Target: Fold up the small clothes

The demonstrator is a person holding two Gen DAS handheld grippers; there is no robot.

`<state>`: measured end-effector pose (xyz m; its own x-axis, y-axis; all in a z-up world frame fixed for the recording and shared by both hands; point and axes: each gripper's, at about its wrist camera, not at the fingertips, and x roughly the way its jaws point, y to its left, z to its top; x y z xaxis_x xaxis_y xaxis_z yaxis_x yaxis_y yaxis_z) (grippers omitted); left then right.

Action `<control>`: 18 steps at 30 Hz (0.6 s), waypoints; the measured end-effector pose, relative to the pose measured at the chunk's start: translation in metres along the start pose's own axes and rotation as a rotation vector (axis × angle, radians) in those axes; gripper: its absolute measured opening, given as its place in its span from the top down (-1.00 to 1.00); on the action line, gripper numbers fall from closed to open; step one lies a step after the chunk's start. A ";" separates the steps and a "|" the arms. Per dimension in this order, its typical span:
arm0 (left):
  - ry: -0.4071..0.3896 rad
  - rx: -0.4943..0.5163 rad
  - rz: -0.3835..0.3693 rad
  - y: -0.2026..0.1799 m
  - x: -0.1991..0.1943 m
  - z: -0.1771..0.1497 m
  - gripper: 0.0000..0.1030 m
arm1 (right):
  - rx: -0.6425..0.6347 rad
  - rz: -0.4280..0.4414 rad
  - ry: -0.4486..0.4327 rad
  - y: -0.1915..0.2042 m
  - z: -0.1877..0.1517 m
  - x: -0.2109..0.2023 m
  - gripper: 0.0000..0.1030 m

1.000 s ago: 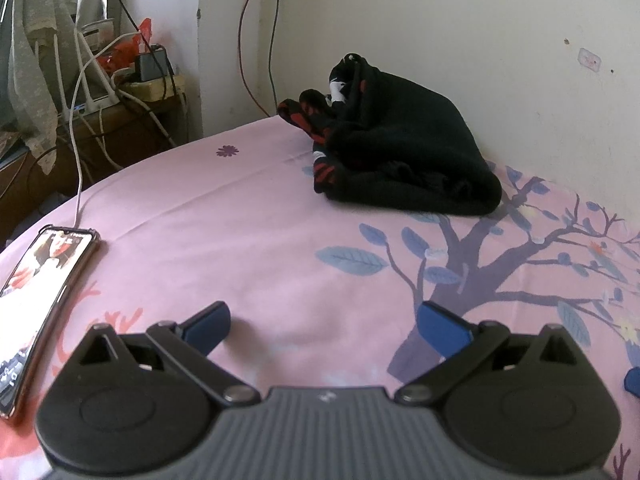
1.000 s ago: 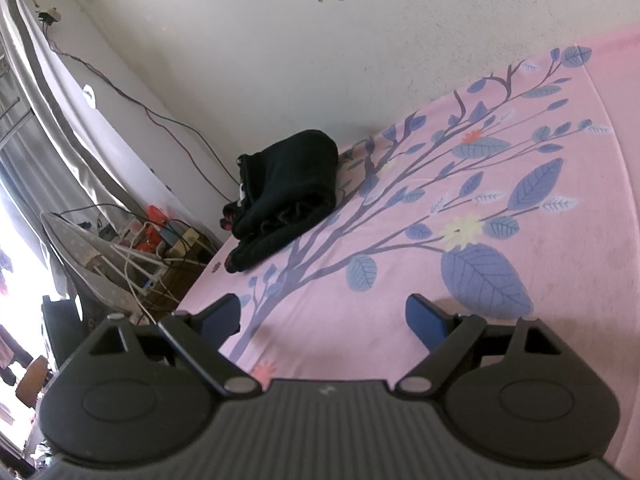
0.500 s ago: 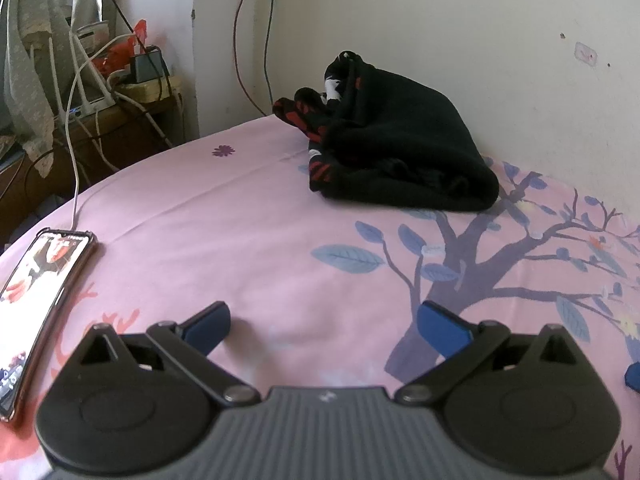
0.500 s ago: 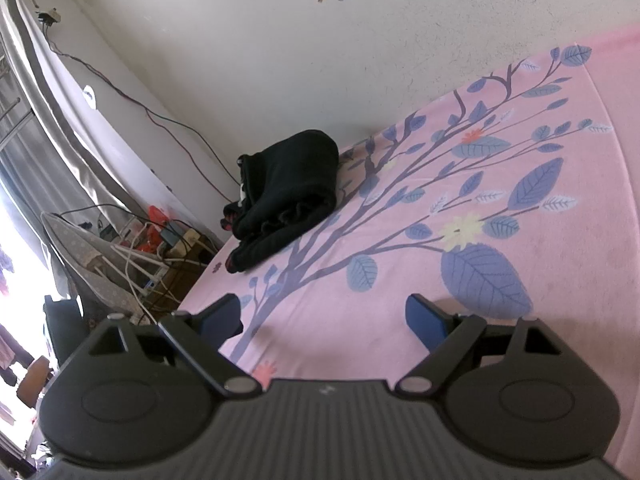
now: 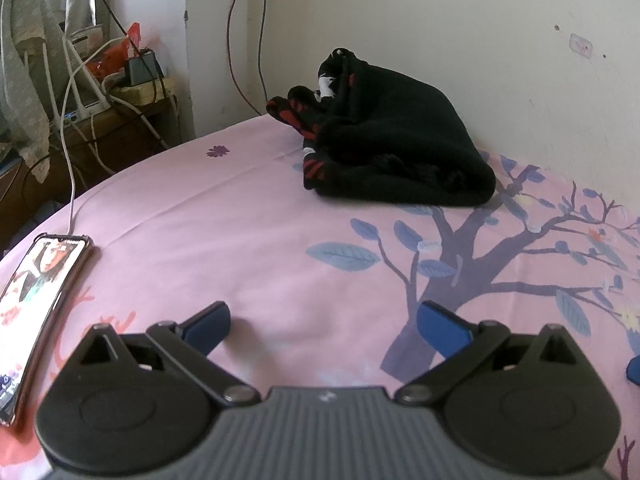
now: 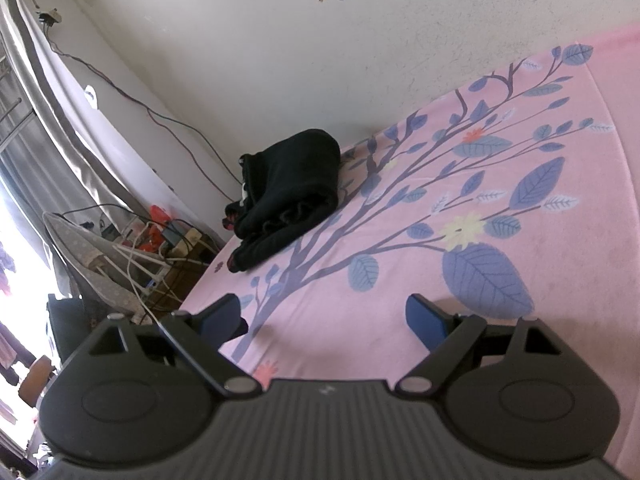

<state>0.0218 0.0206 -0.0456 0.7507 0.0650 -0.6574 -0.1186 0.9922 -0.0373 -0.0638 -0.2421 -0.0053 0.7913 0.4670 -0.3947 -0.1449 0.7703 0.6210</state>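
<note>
1. Both grippers idle over the bed. Left gripper: jaws spread wide, blue pads apart, only pink sheet between them.
2. Right gripper: same, jaws spread wide, holding nothing, pointing across the sheet toward the wall.
3. Task item: black garment with red marks, bundled in a loose folded heap at the far side of the bed, right up near the wall. Well apart from both grippers; neither touches it. Same bundle in the right wrist view, near the bed's far corner.
4. Sheet print: purple tree with blue leaves, trunk running from near the grippers toward the garment.
5. Phone lies flat on the sheet at the left edge, screen lit, white cable plugged into its top end.
6. Off the bed, past the corner: low wooden stand with a power strip and a tangle of cables; grey curtain beyond.
</note>
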 end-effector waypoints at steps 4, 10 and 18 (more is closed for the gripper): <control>0.001 0.001 0.000 0.000 0.000 0.000 -0.99 | 0.001 0.000 0.000 0.000 0.000 0.000 -0.58; 0.001 0.001 0.001 0.000 0.000 0.000 -1.00 | 0.001 0.000 -0.001 0.000 0.000 0.000 -0.58; 0.001 0.001 0.001 -0.001 0.000 0.000 -0.99 | 0.001 0.001 0.000 0.001 0.000 -0.001 -0.58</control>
<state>0.0219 0.0197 -0.0456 0.7501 0.0661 -0.6580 -0.1187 0.9923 -0.0355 -0.0647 -0.2412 -0.0045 0.7913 0.4675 -0.3940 -0.1447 0.7693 0.6223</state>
